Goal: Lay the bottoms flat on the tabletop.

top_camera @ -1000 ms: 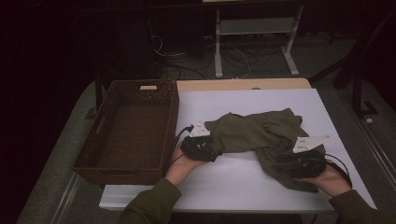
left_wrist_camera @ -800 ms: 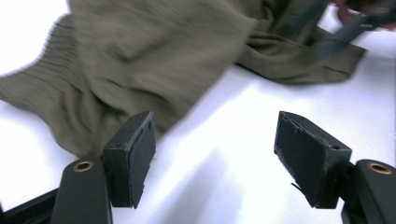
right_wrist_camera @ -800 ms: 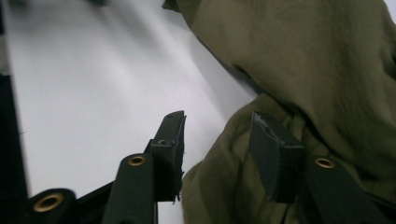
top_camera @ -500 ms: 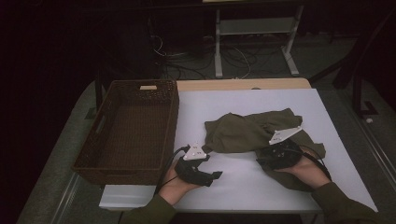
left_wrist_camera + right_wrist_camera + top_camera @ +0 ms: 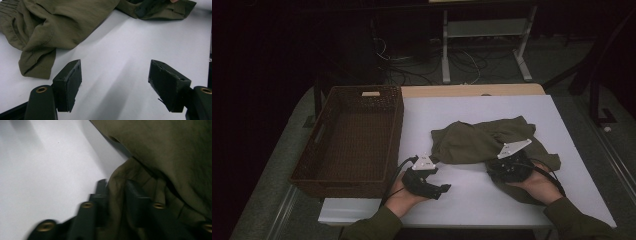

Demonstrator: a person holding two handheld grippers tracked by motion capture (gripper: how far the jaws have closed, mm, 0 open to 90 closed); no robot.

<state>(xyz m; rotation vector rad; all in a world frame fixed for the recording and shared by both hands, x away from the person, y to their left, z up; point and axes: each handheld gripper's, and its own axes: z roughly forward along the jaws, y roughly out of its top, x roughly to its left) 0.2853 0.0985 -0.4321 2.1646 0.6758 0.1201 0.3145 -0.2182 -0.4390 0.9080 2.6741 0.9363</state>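
Note:
A crumpled olive-green garment [image 5: 482, 140] lies on the white table [image 5: 472, 205], right of centre. My right gripper [image 5: 501, 170] sits at the garment's front edge. In the right gripper view its jaws [image 5: 116, 185] have just been closing and now pinch a fold of the olive cloth [image 5: 160, 152]. My left gripper [image 5: 443, 190] rests low over bare table, in front of the garment's left end and apart from it. In the left gripper view its jaws [image 5: 115, 72] stand wide open with nothing between them, and the garment [image 5: 55, 25] lies beyond at the upper left.
A brown wicker basket [image 5: 399, 125] with nothing in it stands along the table's left side, close to my left hand. Behind the table are a dark floor with cables and a white stand [image 5: 482, 35]. The table's front edge runs just below both hands.
My left gripper has come off the garment's left end and moved toward the front edge. My right gripper has shifted left along the garment's front edge.

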